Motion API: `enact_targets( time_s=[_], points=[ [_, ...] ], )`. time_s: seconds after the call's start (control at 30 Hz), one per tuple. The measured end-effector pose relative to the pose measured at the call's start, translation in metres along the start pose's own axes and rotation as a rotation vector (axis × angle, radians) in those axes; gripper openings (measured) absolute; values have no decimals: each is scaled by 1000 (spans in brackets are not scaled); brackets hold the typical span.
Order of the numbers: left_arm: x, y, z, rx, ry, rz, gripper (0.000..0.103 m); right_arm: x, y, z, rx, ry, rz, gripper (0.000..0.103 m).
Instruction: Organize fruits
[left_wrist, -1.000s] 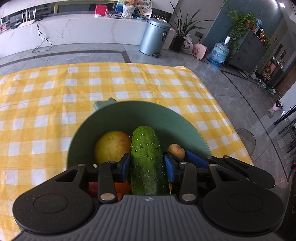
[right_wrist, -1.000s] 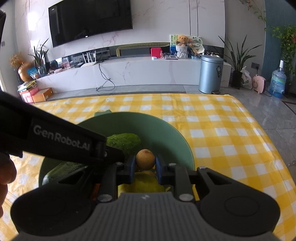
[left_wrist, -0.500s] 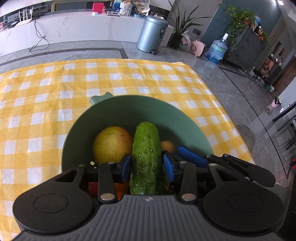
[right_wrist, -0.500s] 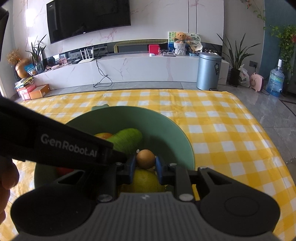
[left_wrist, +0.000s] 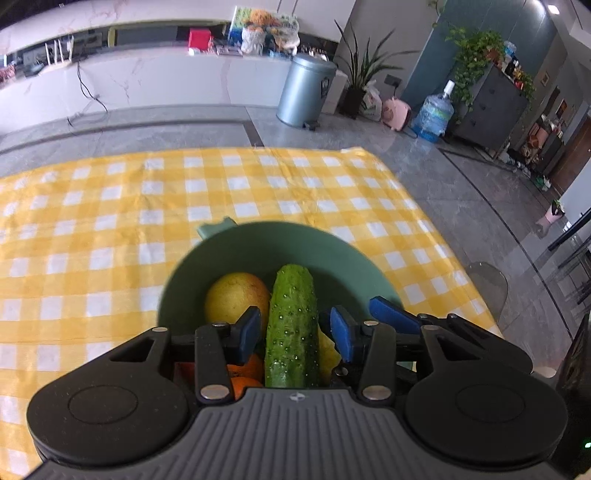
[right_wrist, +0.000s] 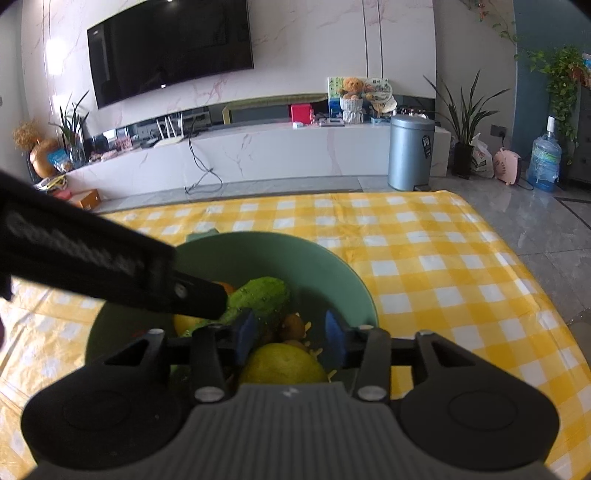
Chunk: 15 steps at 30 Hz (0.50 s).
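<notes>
both grippers hang over the green bowl. the left gripper, jaws opening, straddles the cucumber untouched; the right gripper, jaws opening, frees the small brown fruit. best withdraw straight up, nudging nothing.

right hand-held gripper: jaws opening, blue pads apart, touching no fruit.
small brown fruit: lies in the bowl between the pads, clear of both.
green bowl: rests on the yellow checked cloth covering the counter.
cucumber: lies slanted in the bowl, left of the brown fruit.
yellow-green fruit: nearest the camera, below the pads.
left hand-held gripper: black body crosses the bowl's left side.
</notes>
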<state>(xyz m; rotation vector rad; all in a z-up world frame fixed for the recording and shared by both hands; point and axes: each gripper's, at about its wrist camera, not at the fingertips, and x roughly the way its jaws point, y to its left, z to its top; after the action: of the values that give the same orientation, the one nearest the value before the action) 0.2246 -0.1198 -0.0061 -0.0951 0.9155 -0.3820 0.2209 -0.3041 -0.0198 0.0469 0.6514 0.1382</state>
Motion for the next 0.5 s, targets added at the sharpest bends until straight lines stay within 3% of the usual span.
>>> enact_targets(
  time_s=[0.2, 0.5],
  points=[
    [-43, -4, -6, 17, -99, 52, 52, -31, 5, 0, 14, -102, -12, 71],
    [-111, -6, -22, 76, -221, 191, 63, -102, 22, 7, 71, -195, -10, 83]
  ],
)
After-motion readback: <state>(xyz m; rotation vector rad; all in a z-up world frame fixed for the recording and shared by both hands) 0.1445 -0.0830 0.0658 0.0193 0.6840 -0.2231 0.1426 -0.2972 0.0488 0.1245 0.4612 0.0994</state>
